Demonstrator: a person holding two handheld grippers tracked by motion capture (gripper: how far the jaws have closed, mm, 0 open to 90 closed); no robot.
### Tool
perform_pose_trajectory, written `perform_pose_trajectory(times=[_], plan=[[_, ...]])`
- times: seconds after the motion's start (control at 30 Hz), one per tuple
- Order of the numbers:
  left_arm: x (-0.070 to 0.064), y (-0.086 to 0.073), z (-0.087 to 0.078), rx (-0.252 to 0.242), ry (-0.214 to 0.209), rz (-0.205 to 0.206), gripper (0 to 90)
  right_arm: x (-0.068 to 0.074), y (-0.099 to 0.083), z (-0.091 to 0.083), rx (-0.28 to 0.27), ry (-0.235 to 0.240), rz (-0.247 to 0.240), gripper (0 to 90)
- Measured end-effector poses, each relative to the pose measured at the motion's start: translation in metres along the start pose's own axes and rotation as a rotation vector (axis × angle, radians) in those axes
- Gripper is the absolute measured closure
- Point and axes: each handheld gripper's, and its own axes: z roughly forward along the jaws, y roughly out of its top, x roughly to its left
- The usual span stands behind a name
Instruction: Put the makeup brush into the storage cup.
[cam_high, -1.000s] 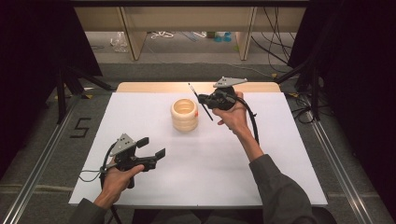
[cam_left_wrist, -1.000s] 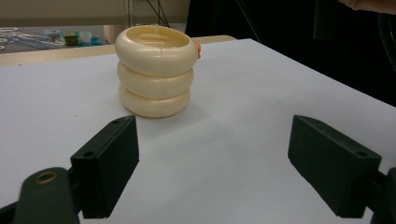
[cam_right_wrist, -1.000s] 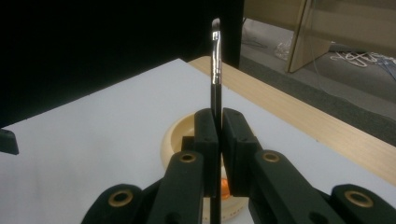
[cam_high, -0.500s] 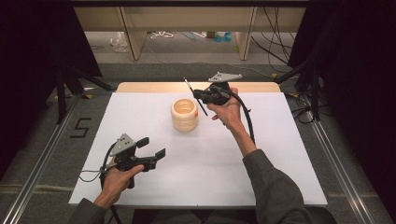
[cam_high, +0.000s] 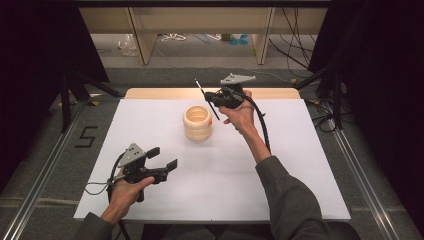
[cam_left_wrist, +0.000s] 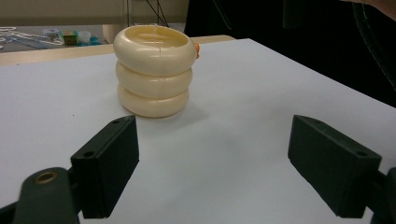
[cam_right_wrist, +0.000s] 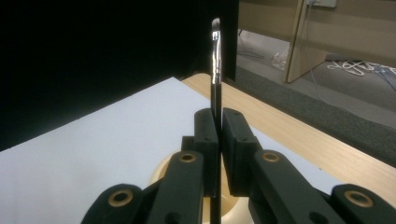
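Bench (cam_high: 300, 165): white top, wooden far edge.
Floor (cam_high: 200, 75): grey carpet, cables (cam_high: 175, 37) beyond.
Sides: black curtains (cam_high: 30, 50).

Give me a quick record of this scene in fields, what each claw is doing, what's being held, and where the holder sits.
work in hand: thin brush held above a ribbed holder
right claw: shut on the brush, bristle end up, raised over the table
left claw: open, holding nothing, low over the table and facing the holder
holder: cream, three stacked rings, open top, upright on the white table
brush tip inside holder: cannot tell
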Motion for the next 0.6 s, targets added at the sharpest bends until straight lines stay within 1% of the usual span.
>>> perform_pose_trajectory(times=[0.03, 0.1, 0.13, 0.17, 0.2, 0.23, 0.33, 0.37, 0.43, 0.6], plan=[[0.000, 0.000, 0.000, 0.000, -0.002, 0.009, 16.0, -0.002, 0.000, 0.002, -0.008, -0.007, -0.003, 85.8], [0.001, 0.000, 0.000, 0.001, -0.003, 0.010, 16.0, -0.003, -0.001, 0.005, -0.006, -0.001, 0.013, 85.8], [0.001, 0.000, 0.000, 0.001, -0.003, 0.010, 16.0, -0.003, -0.001, 0.005, -0.006, -0.001, 0.013, 85.8], [0.000, 0.000, 0.000, -0.001, 0.001, -0.006, 16.0, -0.005, -0.003, 0.007, -0.006, -0.005, 0.018, 85.8], [0.000, 0.000, 0.000, 0.000, 0.000, -0.006, 16.0, -0.006, -0.003, 0.008, -0.009, -0.008, 0.020, 85.7], [0.000, 0.000, 0.000, 0.000, -0.004, 0.010, 16.0, -0.007, -0.003, 0.009, -0.014, -0.003, 0.024, 85.8], [0.000, 0.000, 0.000, 0.002, -0.004, 0.012, 16.0, -0.008, -0.003, 0.011, -0.016, -0.005, 0.023, 85.8], [0.000, 0.000, 0.000, 0.003, -0.004, 0.011, 16.0, -0.008, -0.003, 0.012, -0.011, -0.009, 0.032, 85.8], [0.000, 0.000, 0.001, 0.003, -0.004, 0.011, 16.0, -0.010, -0.004, 0.014, -0.022, -0.006, 0.035, 85.8], [0.000, 0.000, 0.001, 0.003, -0.005, 0.011, 16.0, -0.011, -0.005, 0.017, -0.026, -0.008, 0.041, 85.8]])
